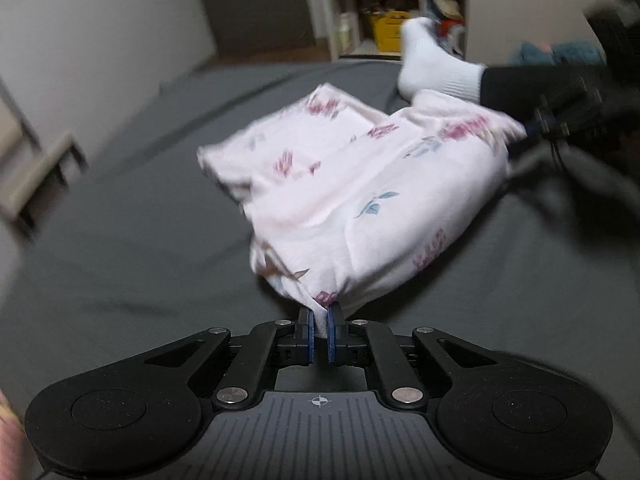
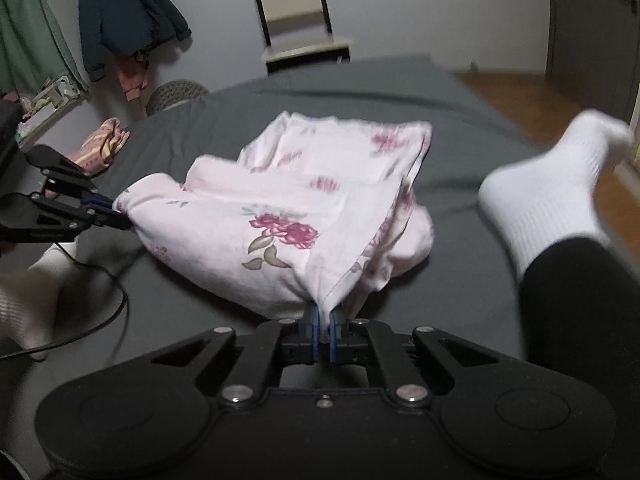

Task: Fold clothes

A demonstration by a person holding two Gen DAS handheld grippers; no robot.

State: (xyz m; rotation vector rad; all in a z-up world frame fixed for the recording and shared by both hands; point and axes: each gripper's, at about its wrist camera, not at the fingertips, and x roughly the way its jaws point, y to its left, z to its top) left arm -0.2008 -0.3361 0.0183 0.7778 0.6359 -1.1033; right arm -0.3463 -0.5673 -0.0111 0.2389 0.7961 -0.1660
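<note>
Left gripper (image 1: 319, 334): jaws were closed on a bunched corner of the floral garment (image 1: 360, 200), low at the near edge of its view.
Right gripper (image 2: 324, 336): jaws were clamped on another gathered edge of the same garment, fabric pinched between the blue pads.
Floral garment: pale pink, printed with magenta flowers and green leaves; it was partly folded and held stretched between both grippers, its far part resting on the bed (image 1: 140, 240).
Bed: covered by a dark grey sheet, lightly creased.
Person: a white sock (image 2: 552, 200) and a black trouser leg (image 2: 580, 300) were seen beside the garment.
Cable (image 2: 108, 304): black, lying on the sheet.
Striped cloth (image 2: 105, 145): lying at the bed's far edge.
Chair (image 2: 296, 20): standing beyond the bed.
Dark jacket (image 2: 128, 12): hanging on the wall.
</note>
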